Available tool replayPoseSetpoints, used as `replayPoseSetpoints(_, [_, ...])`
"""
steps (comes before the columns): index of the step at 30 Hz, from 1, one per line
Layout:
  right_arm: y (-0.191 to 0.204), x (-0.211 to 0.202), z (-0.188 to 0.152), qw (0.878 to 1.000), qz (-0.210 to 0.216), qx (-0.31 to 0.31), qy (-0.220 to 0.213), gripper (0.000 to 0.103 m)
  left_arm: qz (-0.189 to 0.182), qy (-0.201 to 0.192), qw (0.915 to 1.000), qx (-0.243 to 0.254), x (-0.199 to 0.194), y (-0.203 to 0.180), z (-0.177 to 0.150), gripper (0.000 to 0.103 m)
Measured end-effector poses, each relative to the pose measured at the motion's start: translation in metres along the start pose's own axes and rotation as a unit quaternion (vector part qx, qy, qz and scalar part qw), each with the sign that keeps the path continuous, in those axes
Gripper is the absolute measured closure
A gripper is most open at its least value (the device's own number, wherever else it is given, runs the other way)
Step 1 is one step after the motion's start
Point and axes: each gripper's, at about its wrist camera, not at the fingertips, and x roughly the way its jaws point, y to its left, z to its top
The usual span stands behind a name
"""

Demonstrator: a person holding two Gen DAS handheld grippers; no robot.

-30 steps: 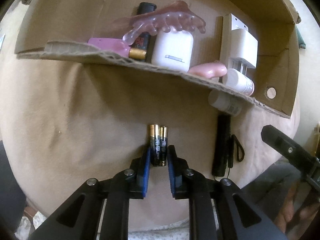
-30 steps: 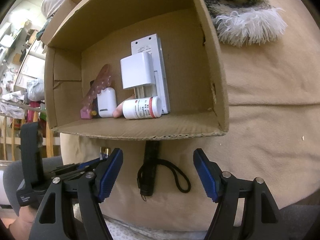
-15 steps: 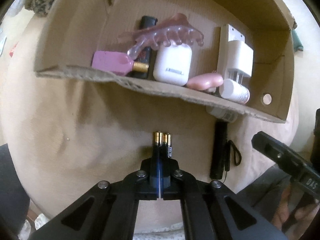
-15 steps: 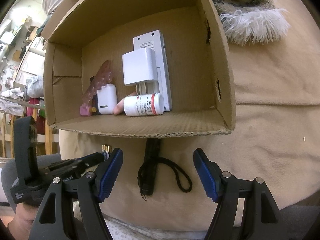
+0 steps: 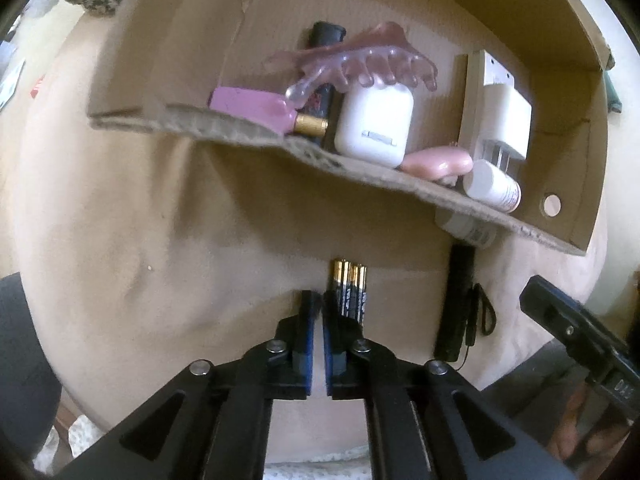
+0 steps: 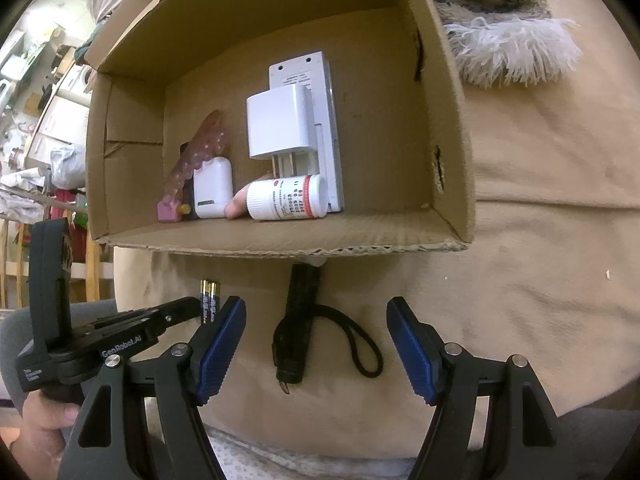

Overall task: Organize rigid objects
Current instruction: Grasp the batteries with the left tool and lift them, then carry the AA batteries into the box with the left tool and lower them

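The batteries (image 5: 349,291) lie on the cushion (image 5: 120,220) below the box (image 5: 256,142), long axis pointing at it, just right of the left gripper (image 5: 319,308), whose nearly shut jaws hold nothing I can make out, while the right gripper (image 6: 316,344) gapes around the flashlight (image 6: 298,320).

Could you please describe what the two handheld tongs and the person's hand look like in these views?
Both tongs, left tongs and right tongs, share black angular frames with triangular cutouts, silver pivot screws and ribbed blue fingers. The left one's black body carries white "GenRobot.AI" lettering in the right wrist view. A bare hand shows below it; no sleeve or cables visible.
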Motion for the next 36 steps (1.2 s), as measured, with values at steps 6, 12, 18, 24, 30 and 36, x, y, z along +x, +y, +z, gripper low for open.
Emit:
replayPoseSetpoints(6, [0.003,0.002,0.001,1.0,0.002,-0.006,0.001,0.027,-0.006,-0.006,1.0,-0.002,-0.01,0.004,0.004,0.087])
replayPoseSetpoints(12, [0.01,0.006,0.001,1.0,0.003,-0.017,0.003,0.027,0.007,0.005,0.9997,0.021,-0.007,-0.004,0.006,0.082])
replayPoseSetpoints(18, [0.009,0.006,0.001,1.0,0.006,-0.017,0.003,0.027,0.034,0.005,0.9984,0.045,-0.003,-0.011,0.008,0.081])
replayPoseSetpoints(24, [0.014,0.01,0.0,1.0,-0.001,-0.026,0.009,0.027,0.046,-0.008,0.9961,0.075,0.003,-0.033,0.015,0.094])
replayPoseSetpoints(30, [0.013,0.015,-0.002,1.0,-0.016,-0.022,0.011,0.027,0.065,0.001,0.995,0.076,0.016,-0.032,0.004,0.091])
replayPoseSetpoints(36, [0.012,0.017,-0.004,1.0,-0.016,-0.018,0.013,0.027,0.047,0.005,0.9972,0.058,0.011,-0.03,0.014,0.094])
